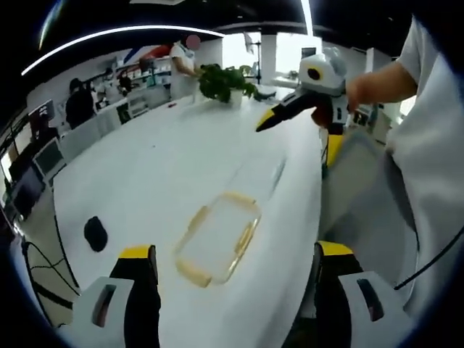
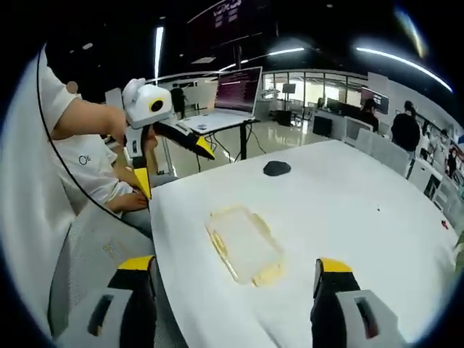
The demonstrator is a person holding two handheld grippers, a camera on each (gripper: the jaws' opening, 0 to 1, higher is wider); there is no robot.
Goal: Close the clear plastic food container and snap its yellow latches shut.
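Box: clear container (image 1: 217, 238) (image 2: 245, 243) with yellow latches along its edges, lying flat on the white counter (image 1: 159, 167) (image 2: 348, 196), near the edge by the person; whether the latches are snapped cannot be told.
Left tool: own jaws (image 1: 235, 290) rise at the bottom of the left gripper view, spread wide and holding nothing, the box ahead between them and untouched. In the right gripper view it (image 2: 194, 145) hangs in the air past the counter edge, held in a hand (image 2: 119, 127), black jaws with yellow tips.
Right tool: own jaws (image 2: 235, 290) spread wide and bare, the box ahead and apart from them. In the left gripper view it (image 1: 272, 118) is raised over the far part of the counter, well apart from the box.
Black thing: small dark object (image 1: 95, 233) (image 2: 277, 168) on the counter, apart from the box.
Plant: green, in a pot (image 1: 225, 82) at the far end of the counter.
Laptop: open (image 2: 235, 94) on a desk beyond the counter.
Person: white sleeve (image 1: 428, 123) at the counter edge.
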